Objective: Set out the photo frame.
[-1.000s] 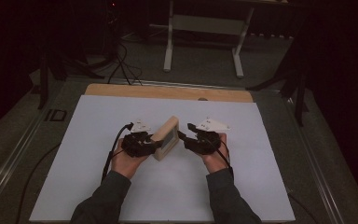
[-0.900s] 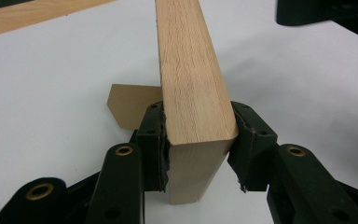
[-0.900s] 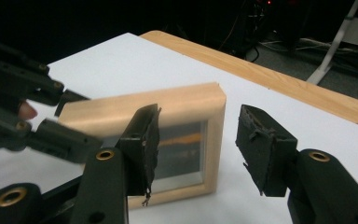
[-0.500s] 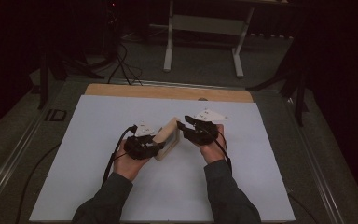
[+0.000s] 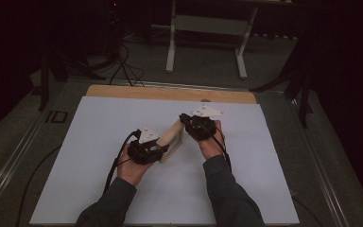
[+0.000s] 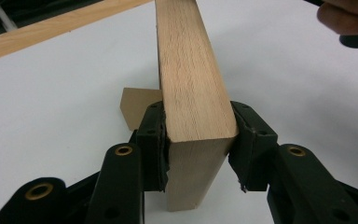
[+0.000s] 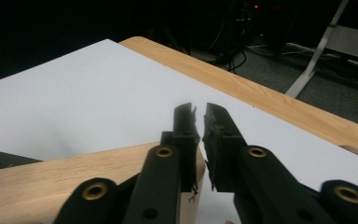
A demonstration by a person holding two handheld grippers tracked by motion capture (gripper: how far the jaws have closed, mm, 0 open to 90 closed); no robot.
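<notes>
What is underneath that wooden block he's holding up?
Under the wooden block lies the white table sheet, and a small tan piece pokes out behind it. The left gripper covers the rest of that piece.

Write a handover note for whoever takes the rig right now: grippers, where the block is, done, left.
Left gripper: shut on the pale rectangular wooden block, pads clamped on both side faces near one end.
Right gripper: jaws have just been closing and now stand nearly together, nothing between them; it sits just above the block's far end.
Block: held by the left gripper over the white sheet covering the wooden table.
Done: block gripped on the left.
Left: the right gripper has no grip; what comes next is probably to reopen it and take the far end.
</notes>
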